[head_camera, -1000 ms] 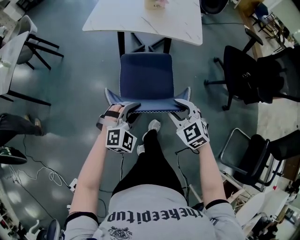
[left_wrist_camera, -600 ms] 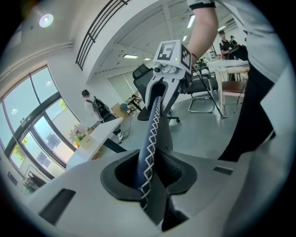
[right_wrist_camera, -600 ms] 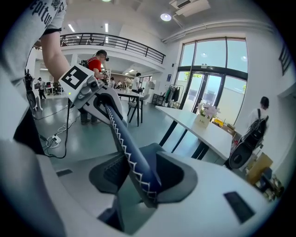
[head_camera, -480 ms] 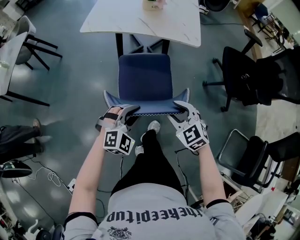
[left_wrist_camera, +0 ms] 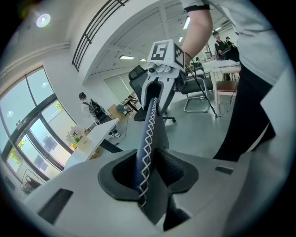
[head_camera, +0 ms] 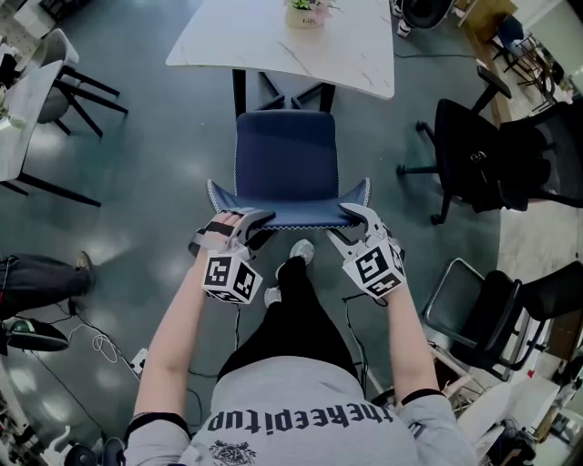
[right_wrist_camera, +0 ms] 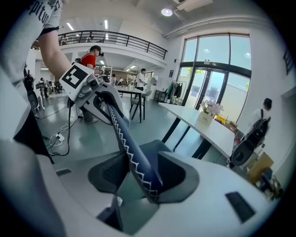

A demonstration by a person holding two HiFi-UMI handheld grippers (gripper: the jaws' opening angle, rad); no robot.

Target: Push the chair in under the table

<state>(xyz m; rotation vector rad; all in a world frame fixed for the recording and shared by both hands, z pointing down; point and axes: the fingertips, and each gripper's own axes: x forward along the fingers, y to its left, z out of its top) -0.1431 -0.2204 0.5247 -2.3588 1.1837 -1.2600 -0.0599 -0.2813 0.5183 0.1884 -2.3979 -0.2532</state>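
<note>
Two grippers on one chair back, one to each corner: the left gripper (head_camera: 248,225) has the left end of the backrest (head_camera: 288,213), the right gripper (head_camera: 350,225) the right end, and the person (head_camera: 291,410) stands square behind with a shoe (head_camera: 301,247) just behind the rail. That spacing looks deliberate, since a hold at both ends should stop the chair (head_camera: 286,155) swinging sideways as it goes forward. Now the jaws, and both pairs have just been opening. The left gripper view shows the backrest's stitched edge running up between the jaws with slack beside it, cradled rather than clamped. The right gripper view shows the same edge leaning on one pad, floor (right_wrist_camera: 92,141) showing past the other, jaws spread wide. Loose jaws can serve for a shove, I'd say, because the edge sits deep in each slot and pushing needs no pinch. And the chair? It stands in line with the white table (head_camera: 351,55), seat out in the open, front edge just short of the tabletop, dark table legs (head_camera: 239,91) showing between. By my reading, most of the push lies ahead. A small flower pot (head_camera: 306,12) sits on the table, well away from the action.
</note>
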